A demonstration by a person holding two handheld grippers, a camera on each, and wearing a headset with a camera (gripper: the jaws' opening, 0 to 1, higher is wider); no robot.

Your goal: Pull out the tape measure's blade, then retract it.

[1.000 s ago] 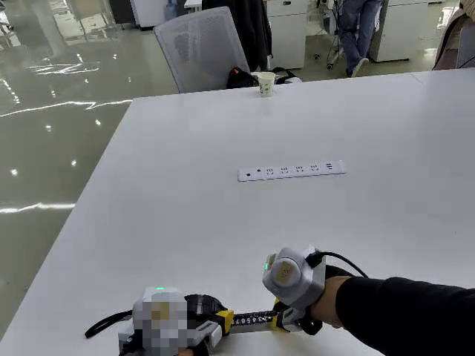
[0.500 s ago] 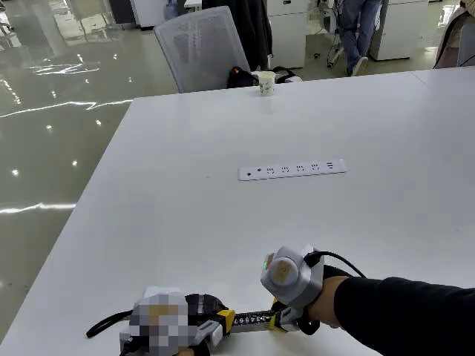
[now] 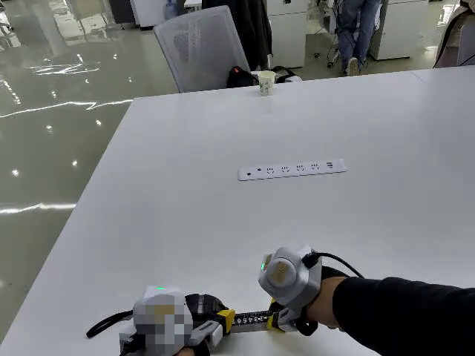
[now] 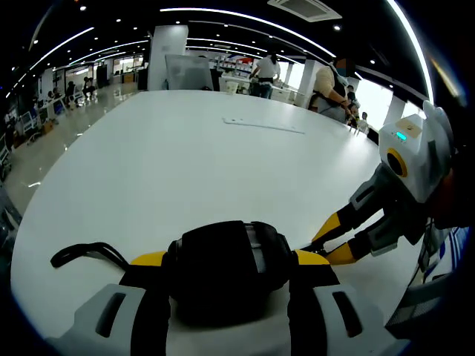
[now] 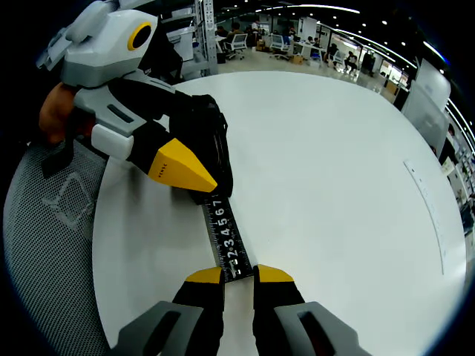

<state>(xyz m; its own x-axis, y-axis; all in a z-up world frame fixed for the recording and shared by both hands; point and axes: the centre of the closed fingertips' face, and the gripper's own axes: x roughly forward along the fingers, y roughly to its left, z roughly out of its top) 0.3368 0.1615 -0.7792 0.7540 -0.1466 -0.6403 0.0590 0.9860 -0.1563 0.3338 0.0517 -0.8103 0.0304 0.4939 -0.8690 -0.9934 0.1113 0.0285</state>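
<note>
- 2 grippers sit slightly closer together than 1 second ago: the right gripper (image 5: 237, 276) has eased toward the left gripper (image 4: 230, 259), leaving less blade (image 5: 224, 233) exposed.
- Left jaws clamp the black tape measure case (image 4: 226, 278); right jaws, nearly closed, pinch the blade's tip just ahead of them.
- Blade's very end is hidden between the right jaws; the head view cuts off the left gripper.
</note>
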